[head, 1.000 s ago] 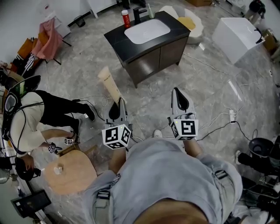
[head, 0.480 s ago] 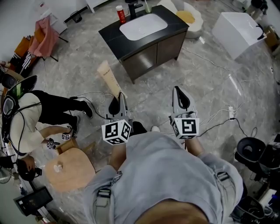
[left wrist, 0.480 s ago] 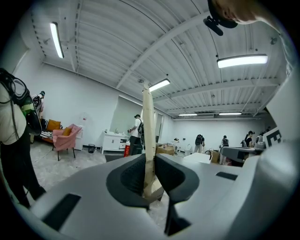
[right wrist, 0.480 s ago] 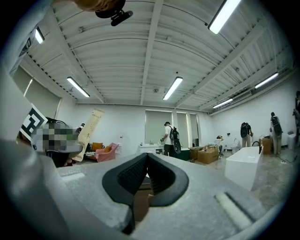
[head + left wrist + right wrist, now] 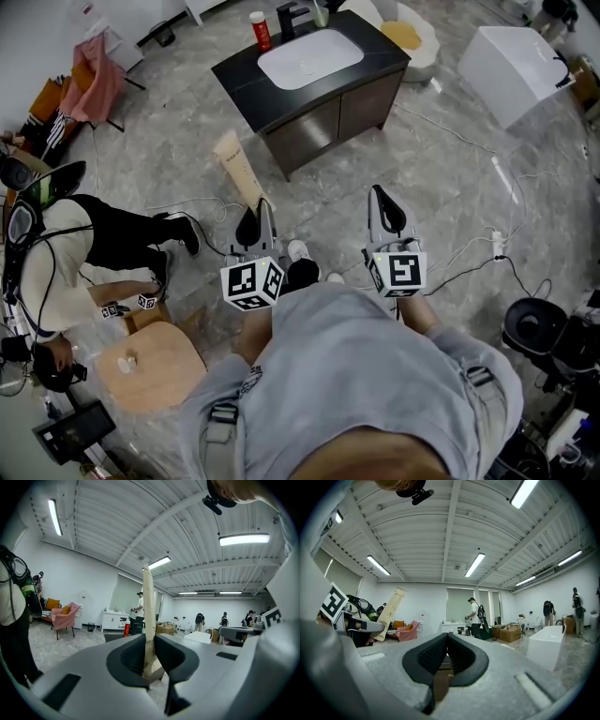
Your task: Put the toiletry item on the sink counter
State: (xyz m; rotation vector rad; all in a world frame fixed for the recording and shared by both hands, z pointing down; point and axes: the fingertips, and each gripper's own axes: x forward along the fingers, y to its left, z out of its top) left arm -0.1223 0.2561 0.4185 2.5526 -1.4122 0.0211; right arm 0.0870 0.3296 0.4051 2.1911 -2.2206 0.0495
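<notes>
While the person stands on a grey stone-patterned floor, seen from above, the left gripper [image 5: 258, 208] is clamped on the lower end of a long beige toiletry tube [image 5: 237, 169], which rises out of the jaws toward the upper left. From the left gripper view, the tube stands upright, pinched between the two dark pads. The right gripper [image 5: 380, 197] is held alongside, its jaws closed together with nothing between them. Ahead, well apart from both grippers, stands the dark sink counter [image 5: 246, 80] with a white basin [image 5: 309, 58]; a red bottle [image 5: 260, 30] stands near its back edge. Another person [image 5: 56, 253] crouches at the left, near a round wooden stool [image 5: 150, 366].
</notes>
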